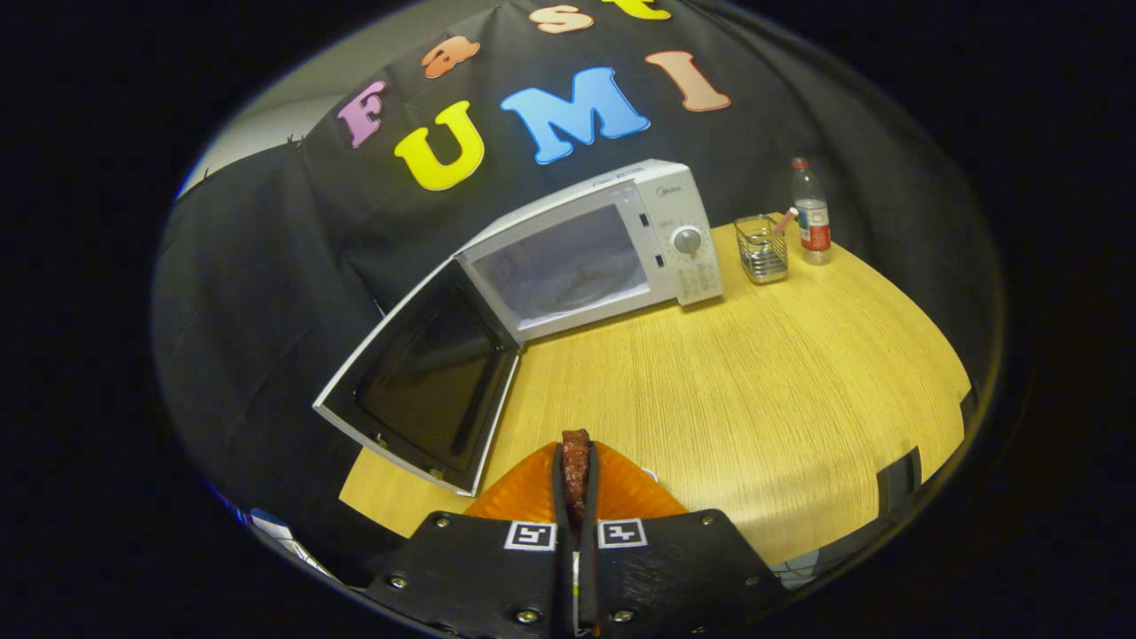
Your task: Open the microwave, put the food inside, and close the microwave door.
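A white microwave (621, 240) stands at the back of the wooden table (754, 399), well beyond my fingers. Its door (426, 382) hangs wide open to the left, and the pale cavity (572, 266) shows behind it. My gripper (575, 484) is shut on a thin dark reddish-brown piece of food (576, 448), which sticks out past the fingertips. The food is held above the table's near edge, in front of the open door.
To the right of the microwave stand a clear square holder (763, 248) with a stick in it and a plastic bottle (810, 213) with a red cap and label. The black cloth wall closes off the back and left.
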Demonstrator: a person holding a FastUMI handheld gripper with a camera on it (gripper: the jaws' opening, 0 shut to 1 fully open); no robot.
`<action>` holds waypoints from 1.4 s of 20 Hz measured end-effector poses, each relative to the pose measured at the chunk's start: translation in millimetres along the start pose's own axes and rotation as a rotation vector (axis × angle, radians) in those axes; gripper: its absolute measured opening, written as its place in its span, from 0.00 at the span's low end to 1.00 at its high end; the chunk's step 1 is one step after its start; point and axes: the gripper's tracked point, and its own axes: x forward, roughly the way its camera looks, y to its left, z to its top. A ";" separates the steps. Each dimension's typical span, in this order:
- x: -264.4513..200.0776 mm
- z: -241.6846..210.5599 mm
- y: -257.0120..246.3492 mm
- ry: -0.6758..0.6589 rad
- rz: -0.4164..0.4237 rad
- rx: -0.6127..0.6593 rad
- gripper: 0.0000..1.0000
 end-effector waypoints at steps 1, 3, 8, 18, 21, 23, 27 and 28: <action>4.5 8.3 4.3 -0.016 0.008 0.004 0.03; 16.1 23.0 13.7 -0.038 0.026 0.015 0.03; 51.7 50.4 33.1 -0.055 0.064 0.019 0.03; 127.5 96.0 59.5 -0.101 0.117 0.020 0.03; 150.2 106.2 55.5 -0.111 0.121 0.049 0.03; 165.1 111.5 49.5 -0.116 0.113 0.069 0.03; 191.6 119.3 41.2 -0.137 0.102 0.083 0.03; 199.1 121.2 39.2 -0.141 0.096 0.084 0.03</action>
